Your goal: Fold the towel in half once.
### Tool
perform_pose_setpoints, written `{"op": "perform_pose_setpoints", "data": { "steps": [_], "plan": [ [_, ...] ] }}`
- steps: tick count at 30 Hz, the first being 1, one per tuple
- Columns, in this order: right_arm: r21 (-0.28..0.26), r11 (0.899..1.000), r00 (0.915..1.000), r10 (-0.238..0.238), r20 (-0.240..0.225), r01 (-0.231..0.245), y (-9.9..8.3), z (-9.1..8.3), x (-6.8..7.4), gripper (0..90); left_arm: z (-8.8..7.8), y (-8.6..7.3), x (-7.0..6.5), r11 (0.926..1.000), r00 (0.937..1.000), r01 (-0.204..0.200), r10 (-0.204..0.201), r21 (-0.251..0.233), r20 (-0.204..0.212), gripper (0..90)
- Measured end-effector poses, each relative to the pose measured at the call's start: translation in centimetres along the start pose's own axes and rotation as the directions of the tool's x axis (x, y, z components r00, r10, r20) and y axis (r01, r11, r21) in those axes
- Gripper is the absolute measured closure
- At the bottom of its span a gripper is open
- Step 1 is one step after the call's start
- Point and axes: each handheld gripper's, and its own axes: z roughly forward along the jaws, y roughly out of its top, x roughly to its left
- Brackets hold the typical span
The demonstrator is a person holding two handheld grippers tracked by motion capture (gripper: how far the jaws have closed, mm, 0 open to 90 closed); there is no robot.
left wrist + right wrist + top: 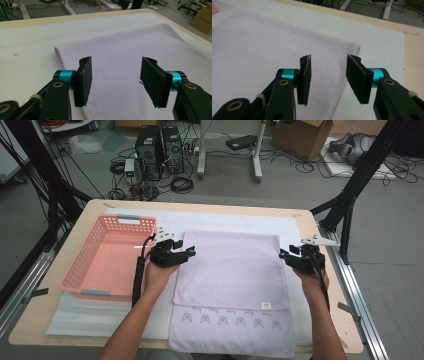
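1. The towel (232,270) carried a small label (265,305) near its front edge, its writing too small to read, above a row of stitched blue figures.
2. The pale purple towel lay folded flat on the white mat (100,317) of the worktop (90,212).
3. A pink basket (85,265) stood just left of the towel.
4. The left tool (189,252) hovered at the towel's left edge, jaws wide and empty.
5. The right tool (283,254) hovered at its right edge, jaws apart, gripping nothing.

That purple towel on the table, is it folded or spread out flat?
Folded. The lavender towel has an upper layer ending short of the embroidered lower edge, and the left gripper view shows a rounded doubled corner.
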Motion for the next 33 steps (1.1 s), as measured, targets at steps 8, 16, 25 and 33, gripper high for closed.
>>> {"op": "perform_pose_setpoints", "data": {
  "steps": [8, 16, 25, 33],
  "plan": [
    [0.015, 1.0, 0.9998, -0.007, -0.02, 0.007, -4.3, -2.0, 1.2, 57.0, -2.1, -2.7, -1.7, 0.9998, 0.9994, -0.02, 0.02, 0.0, 0.03, 50.7],
    [0.021, 1.0, 0.9997, 0.011, -0.021, -0.011, -7.7, -3.4, 2.1, 57.4, -4.4, -6.0, -2.6, 0.9994, 0.9989, -0.005, 0.003, 0.035, 0.047, 52.0],
    [0.016, 0.999, 0.9982, 0.035, -0.05, -0.034, -11.0, -5.9, 3.4, 58.8, -7.0, -8.7, -3.4, 0.9965, 0.9991, 0.008, -0.011, 0.083, 0.041, 51.7],
    [0.045, 0.998, 0.9967, 0.05, -0.064, -0.047, -12.8, -7.3, 4.4, 60.1, -8.2, -10.1, -4.2, 0.9888, 0.9986, 0.043, -0.047, 0.143, 0.025, 58.6]
  ]
}}
